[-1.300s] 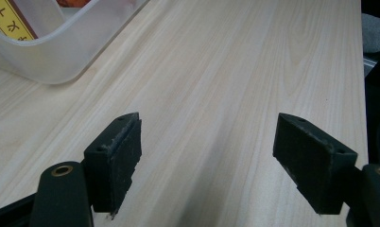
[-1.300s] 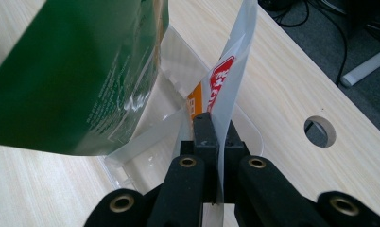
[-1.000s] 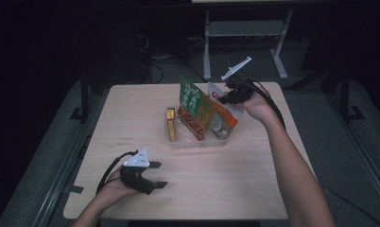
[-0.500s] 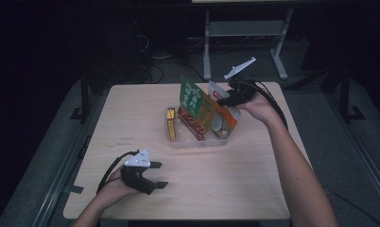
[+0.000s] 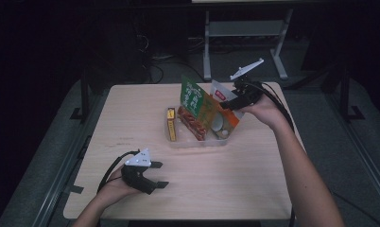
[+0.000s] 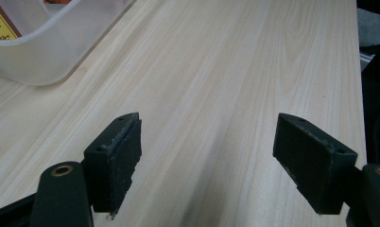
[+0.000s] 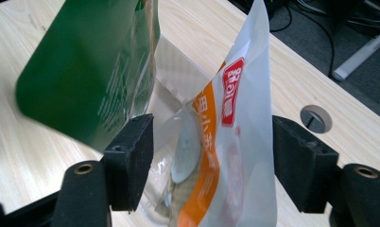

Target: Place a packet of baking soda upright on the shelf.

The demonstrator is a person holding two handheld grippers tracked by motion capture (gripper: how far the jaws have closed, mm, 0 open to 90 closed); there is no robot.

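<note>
A clear plastic bin point(image 5: 197, 143) stands mid-table holding a yellow box point(image 5: 170, 124), a red snack pack point(image 5: 192, 124), a green bag point(image 5: 193, 93) and a white-and-orange bag point(image 5: 222, 116). My right gripper point(image 5: 228, 105) is at the bin's far right corner. In the right gripper view it point(image 7: 216, 156) is open, with the white-and-orange bag point(image 7: 235, 123) standing between the jaws and the green bag point(image 7: 93, 66) to the left. My left gripper point(image 5: 160, 174) rests open near the table's front left. Bare wood lies between its jaws point(image 6: 209, 156).
The bin's corner point(image 6: 46, 52) is at the upper left of the left gripper view. A round cable hole point(image 7: 315, 118) sits in the tabletop behind the bags. A metal stand point(image 5: 245, 28) and cables lie on the floor beyond the table.
My right gripper has shifted slightly at the white-and-orange bag. The left gripper has stayed put.
</note>
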